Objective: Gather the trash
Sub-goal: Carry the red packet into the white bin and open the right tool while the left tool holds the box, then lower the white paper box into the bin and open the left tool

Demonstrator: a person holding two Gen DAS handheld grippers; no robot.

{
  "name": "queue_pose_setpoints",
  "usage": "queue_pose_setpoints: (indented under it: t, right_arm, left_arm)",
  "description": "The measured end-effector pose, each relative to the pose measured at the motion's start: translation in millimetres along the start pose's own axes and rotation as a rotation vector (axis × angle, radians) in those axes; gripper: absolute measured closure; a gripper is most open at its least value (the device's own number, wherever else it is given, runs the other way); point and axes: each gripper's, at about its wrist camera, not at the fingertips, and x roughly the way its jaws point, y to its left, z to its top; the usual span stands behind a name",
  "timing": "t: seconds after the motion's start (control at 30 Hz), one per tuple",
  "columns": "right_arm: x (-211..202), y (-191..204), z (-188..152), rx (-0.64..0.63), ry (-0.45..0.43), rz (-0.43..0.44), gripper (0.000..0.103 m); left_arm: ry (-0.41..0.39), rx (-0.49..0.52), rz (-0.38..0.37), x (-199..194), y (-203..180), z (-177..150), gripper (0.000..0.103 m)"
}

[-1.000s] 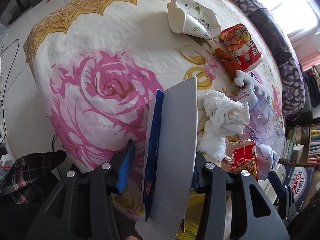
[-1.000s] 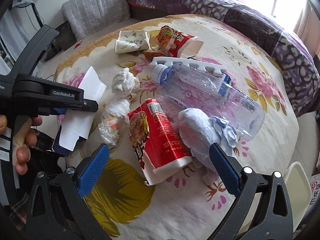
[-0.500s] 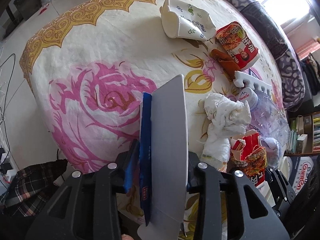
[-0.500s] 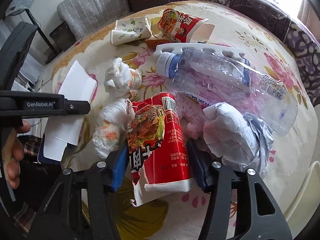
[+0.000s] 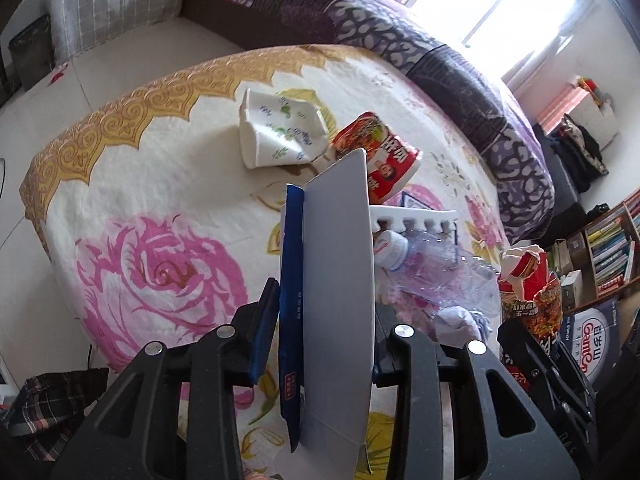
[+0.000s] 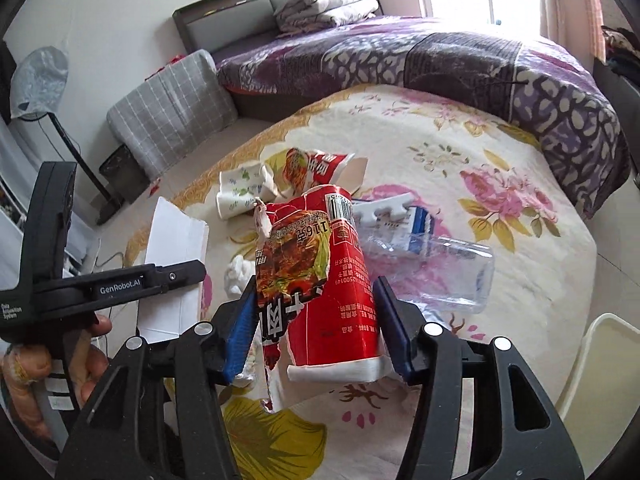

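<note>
My left gripper [image 5: 320,332] is shut on a flattened white and blue carton [image 5: 332,288] and holds it above the floral table [image 5: 160,184]; it also shows in the right wrist view [image 6: 172,264]. My right gripper [image 6: 316,324] is shut on a torn red noodle cup [image 6: 320,280] and holds it up off the table; the cup also shows in the left wrist view [image 5: 528,292]. On the table lie a crushed white paper cup [image 5: 280,132], a second red noodle cup [image 5: 380,164], a clear plastic bottle [image 6: 436,264], a white plastic strip [image 5: 412,216] and crumpled tissue [image 6: 238,274].
A bed with a purple quilt [image 6: 440,56] runs behind the table. A grey checked cushion [image 6: 168,116] lies on the floor at the far left. A white chair edge [image 6: 596,360] stands at the right. A bookshelf [image 5: 608,248] is at the right.
My right gripper closed on the torn red noodle cup and lifted it off the table. My left gripper closed on the carton and raised it. Both cameras tilted up.
</note>
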Motion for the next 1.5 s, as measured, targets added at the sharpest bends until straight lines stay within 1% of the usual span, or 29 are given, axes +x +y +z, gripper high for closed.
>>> queue_pose_setpoints:
  t: [0.1, 0.2, 0.37, 0.5, 0.63, 0.73, 0.77, 0.8, 0.83, 0.87, 0.97, 1.13, 1.23, 1.3, 1.43, 1.5]
  right_arm:
    - [-5.9, -7.0, 4.8, 0.04, -0.046, -0.038, 0.049]
    - [-15.6, -23.1, 4.6, 0.09, -0.076, -0.084, 0.049]
    - [-33.2, -61.8, -1.8, 0.214, -0.112, -0.17, 0.049]
    - [-49.0, -98.2, -14.3, 0.351, -0.1, -0.257, 0.048]
    - [-61.0, -133.8, -32.8, 0.501, -0.064, -0.33, 0.047]
    - [-74.1, -156.1, -44.7, 0.587, -0.058, -0.39, 0.043]
    - [-79.5, -162.5, -47.6, 0.609, -0.061, -0.416, 0.034]
    - [-84.9, -168.7, -49.3, 0.626, -0.068, -0.443, 0.03]
    - [-90.6, -173.2, -51.8, 0.64, -0.078, -0.467, 0.021]
    - [-96.7, -177.4, -53.5, 0.655, -0.089, -0.483, 0.016]
    - [-113.4, -192.2, -60.0, 0.701, -0.116, -0.497, 0.009]
    - [-139.7, -206.6, -64.4, 0.727, -0.173, -0.541, 0.009]
    - [-156.6, -210.2, -65.7, 0.731, -0.221, -0.562, 0.008]
    - [-169.8, -211.5, -65.9, 0.741, -0.252, -0.596, 0.007]
    - [-195.5, -220.2, -71.1, 0.781, -0.319, -0.595, 0.007]
    - [-209.1, -224.9, -75.3, 0.811, -0.359, -0.598, 0.007]
  left_arm:
    - [-0.049, 0.057, -0.023, -8.4, -19.3, -1.7, 0.066]
    - [-0.073, 0.11, -0.051, -11.1, -41.3, -5.5, 0.066]
    - [-0.077, 0.194, -0.087, -7.9, -77.7, -15.7, 0.066]
    - [-0.062, 0.251, -0.115, -2.4, -104.8, -27.0, 0.066]
    - [-0.036, 0.309, -0.145, 5.1, -131.5, -39.8, 0.066]
    - [-0.015, 0.358, -0.172, 9.7, -151.6, -51.6, 0.066]
    - [-0.007, 0.372, -0.182, 11.3, -158.1, -55.4, 0.066]
    - [0.002, 0.387, -0.192, 12.9, -164.5, -59.6, 0.066]
    - [0.011, 0.402, -0.201, 14.6, -171.1, -64.1, 0.066]
    - [0.02, 0.416, -0.21, 16.5, -177.5, -68.5, 0.066]
    - [0.052, 0.448, -0.242, 21.0, -195.7, -81.6, 0.066]
    - [0.101, 0.513, -0.286, 27.5, -228.1, -103.3, 0.066]
    - [0.134, 0.56, -0.308, 31.0, -250.3, -120.2, 0.066]
    - [0.153, 0.602, -0.32, 33.7, -265.7, -131.5, 0.066]
    - [0.19, 0.684, -0.335, 41.0, -295.4, -153.0, 0.066]
    - [0.215, 0.702, -0.351, 45.2, -307.3, -159.6, 0.066]
